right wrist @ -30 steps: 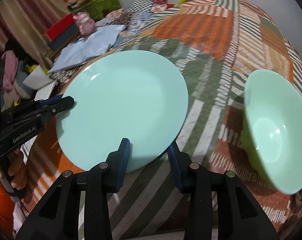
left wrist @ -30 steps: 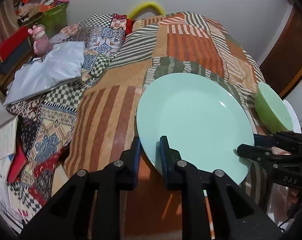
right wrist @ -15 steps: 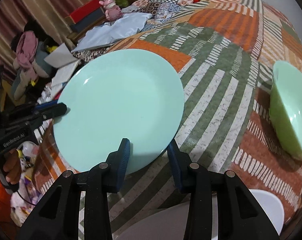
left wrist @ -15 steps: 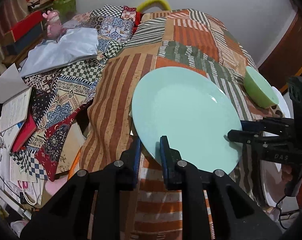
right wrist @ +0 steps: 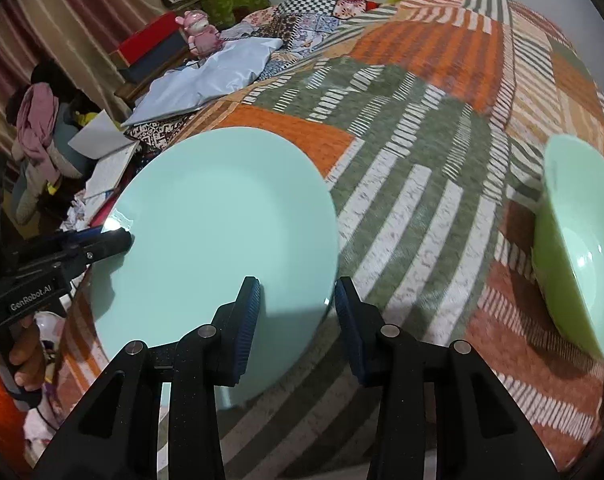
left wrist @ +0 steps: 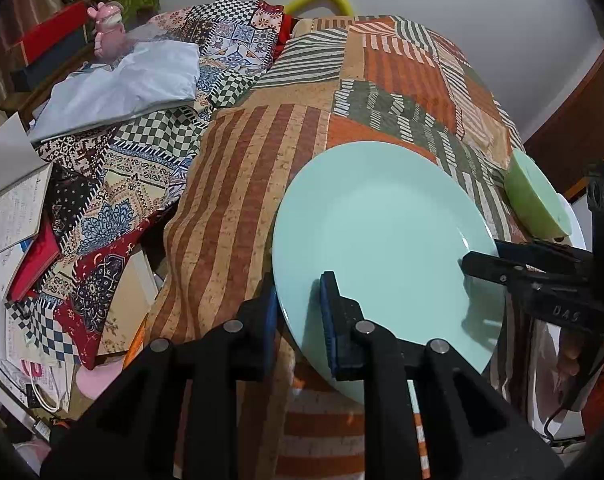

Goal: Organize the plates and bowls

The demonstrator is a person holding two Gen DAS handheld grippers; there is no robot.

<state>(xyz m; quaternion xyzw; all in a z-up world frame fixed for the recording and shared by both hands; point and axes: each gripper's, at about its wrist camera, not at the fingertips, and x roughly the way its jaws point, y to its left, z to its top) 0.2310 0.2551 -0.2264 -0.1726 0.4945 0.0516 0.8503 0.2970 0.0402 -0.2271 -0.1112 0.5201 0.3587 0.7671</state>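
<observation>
A pale mint plate (left wrist: pixel 381 240) is held in the air above the patchwork bedspread (left wrist: pixel 401 72), tilted. My left gripper (left wrist: pixel 300 308) is shut on its near rim. My right gripper (right wrist: pixel 296 304) is shut on the plate's opposite rim (right wrist: pixel 230 232); it shows at the right of the left wrist view (left wrist: pixel 477 260). A green bowl (right wrist: pixel 573 248) lies tipped on its side on the bedspread to the right; it also shows in the left wrist view (left wrist: pixel 533 200).
A white object (left wrist: pixel 573 216) sits beyond the bowl at the right edge. To the left are a folded light-blue cloth (left wrist: pixel 122 84), a pink figurine (left wrist: pixel 108 28), open notebooks (left wrist: pixel 14 208) and patterned fabrics. Boxes (right wrist: pixel 150 48) are stacked at the far left.
Both grippers have lifted the plate and carried it back toward me, away from the bowl. More of the bedspread's front edge and the clutter on the left now shows.
</observation>
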